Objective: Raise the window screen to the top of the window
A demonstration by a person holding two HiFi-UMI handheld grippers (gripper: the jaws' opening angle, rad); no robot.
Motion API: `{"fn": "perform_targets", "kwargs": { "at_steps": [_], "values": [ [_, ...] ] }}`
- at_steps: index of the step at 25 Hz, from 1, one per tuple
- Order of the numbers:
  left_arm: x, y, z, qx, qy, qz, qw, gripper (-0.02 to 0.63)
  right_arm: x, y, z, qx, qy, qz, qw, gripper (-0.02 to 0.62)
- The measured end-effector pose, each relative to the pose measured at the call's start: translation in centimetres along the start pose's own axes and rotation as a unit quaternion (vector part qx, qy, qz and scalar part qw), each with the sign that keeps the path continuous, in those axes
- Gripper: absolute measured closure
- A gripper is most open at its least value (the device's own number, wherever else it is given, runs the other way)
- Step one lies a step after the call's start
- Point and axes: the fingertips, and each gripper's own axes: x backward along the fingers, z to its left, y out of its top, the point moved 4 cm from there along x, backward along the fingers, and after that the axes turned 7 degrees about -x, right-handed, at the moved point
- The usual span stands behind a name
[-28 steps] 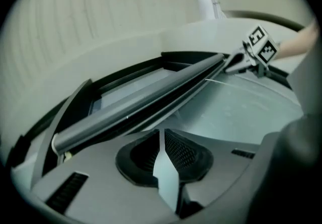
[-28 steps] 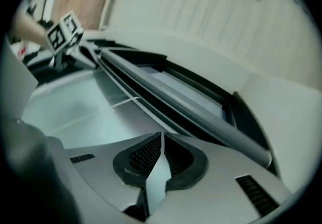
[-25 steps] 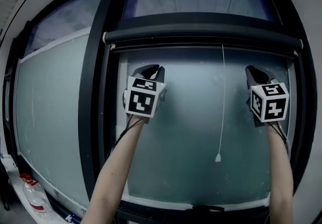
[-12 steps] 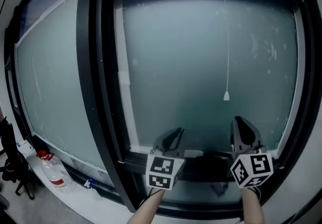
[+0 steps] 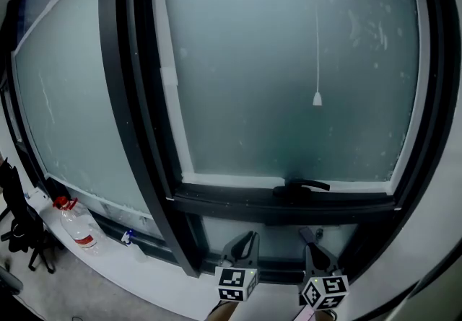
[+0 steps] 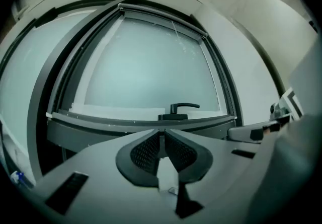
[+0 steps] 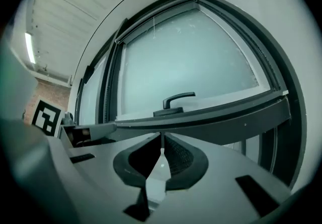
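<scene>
Office: frosted window (image 5: 289, 74), wheeled chair (image 5: 16, 224)

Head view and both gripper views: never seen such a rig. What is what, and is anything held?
A person holds a two-jaw tool in each hand. The head view looks down from the person's head: left gripper and right gripper, below a dark-framed frosted glass window with a black lever handle and white pull cord. The other views look along each gripper's jaws: together, holding nothing. A clear plastic bottle with a red cap stands at the lower left.
</scene>
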Motion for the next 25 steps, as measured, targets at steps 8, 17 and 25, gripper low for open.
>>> {"fn": "perform_targets", "kwargs": {
  "at_steps": [8,17,25],
  "values": [
    [2.5,-0.5,-3.1,-0.017,-0.022,0.030,0.9992,0.577,1.4,-0.2,1.4,0.033,0.031,0.002,0.999,0.574],
    [8.0,-0.8,-4.5,-0.008,-0.025,0.009,0.9996,0.577,5.4,-0.3,2.9,0.043,0.034,-0.022,0.998,0.589],
    [18.1,0.9,-6.3,0.013,-0.068,-0.017,0.9975,0.577,14.8,-1.0,9.5,0.047,0.001,-0.029,0.998,0.589]
  ]
}}
